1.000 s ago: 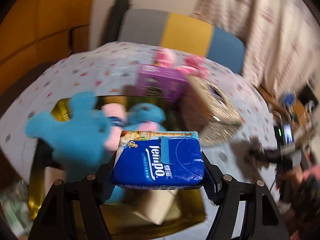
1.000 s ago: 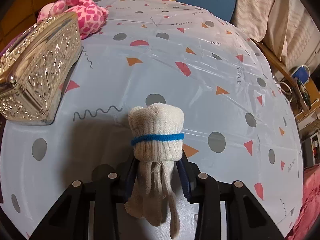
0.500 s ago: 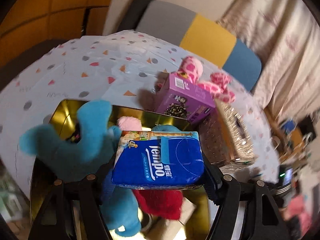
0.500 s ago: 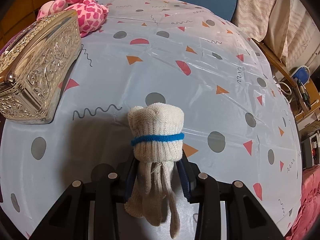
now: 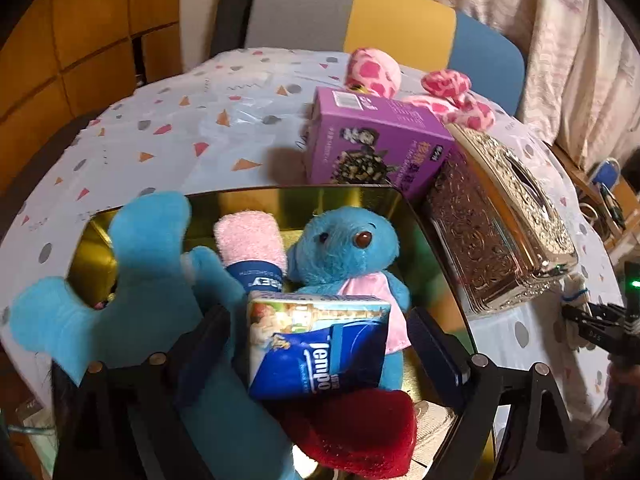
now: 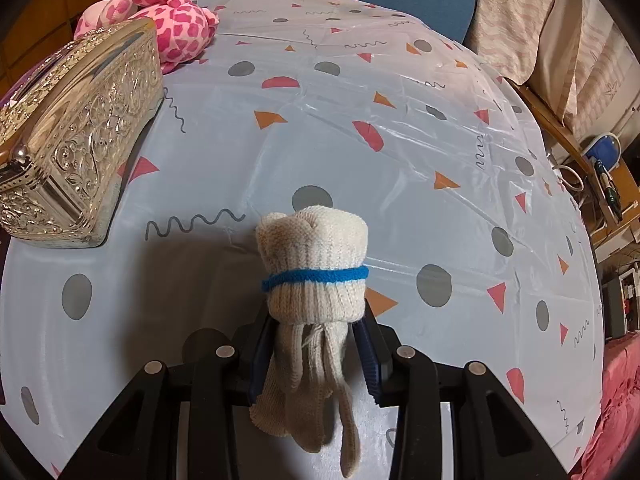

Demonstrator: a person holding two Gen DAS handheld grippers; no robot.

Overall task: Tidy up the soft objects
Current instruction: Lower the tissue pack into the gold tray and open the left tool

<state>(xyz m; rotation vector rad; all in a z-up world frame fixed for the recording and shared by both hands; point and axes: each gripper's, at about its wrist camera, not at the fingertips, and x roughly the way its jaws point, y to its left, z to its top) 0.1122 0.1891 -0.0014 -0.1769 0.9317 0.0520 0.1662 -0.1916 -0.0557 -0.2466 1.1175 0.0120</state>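
A glossy blue pack of tissues, soft and pillow-shaped with a printed picture along its top edge, sits tilted inside a shiny gold tin. It rests on a fuzzy blue plush bear with a pink bib and on a plush red item. A rolled pink towel with a navy band and a second blue plush toy crowd the tin beside it. The left gripper has just been opening: its dark fingers stand wide on either side of the pack, with a gap at each side.

Behind the tin stand a purple cardboard box, an embossed silver metal box and a pink spotted plush toy, all on a pale plastic tablecloth printed with dots and triangles.

The right gripper pinches a rolled cream knitted glove, ribbed and ringed by a blue band, with limp fingers dangling over the cloth.
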